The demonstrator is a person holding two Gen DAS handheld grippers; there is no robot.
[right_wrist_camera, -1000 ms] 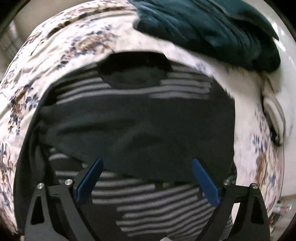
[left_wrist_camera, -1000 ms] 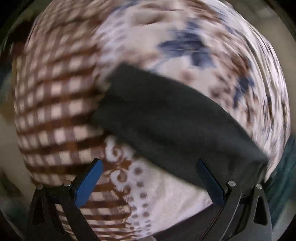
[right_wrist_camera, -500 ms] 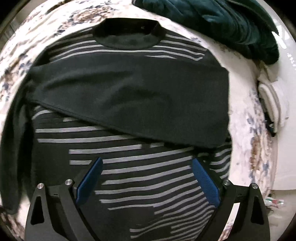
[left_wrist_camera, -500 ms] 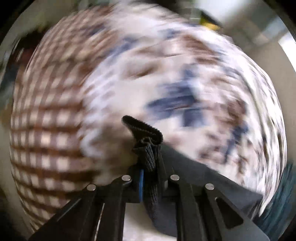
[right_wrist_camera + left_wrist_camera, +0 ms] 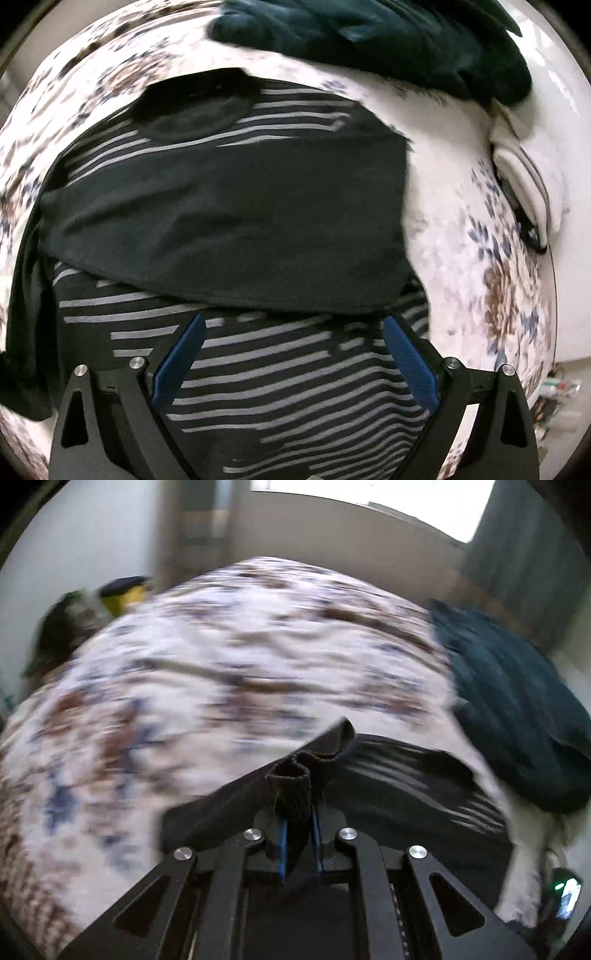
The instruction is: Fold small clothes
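A bed [image 5: 491,236] covered in a white spread with brown and blue flowers fills both views, blurred in the left wrist view. On it lies a black sweater [image 5: 258,376] with thin grey stripes, spread flat, its round collar toward the far side and its striped body reaching back under the right gripper. One plain black sleeve [image 5: 229,229] is folded across the chest from the right shoulder toward the left, covering the stripes there in a broad dark band with a neat lower edge. The other sleeve hangs down the left edge of the sweater as a dark unstriped strip.

Beyond the collar, at the far side of the bed, sits a heap of dark teal cloth [image 5: 388,40], apart from the sweater. A white, padded object [image 5: 524,177] lies at the right edge of the bed; what it is cannot be told.

The right gripper [image 5: 291,365] hovers over the striped lower body, its blue-padded jaws spread wide with nothing between them.

The left gripper [image 5: 297,830] has its jaws pressed together on the ribbed cuff [image 5: 291,779] of a black sleeve, the cuff bunched and standing up past the pads, lifted above the bed.
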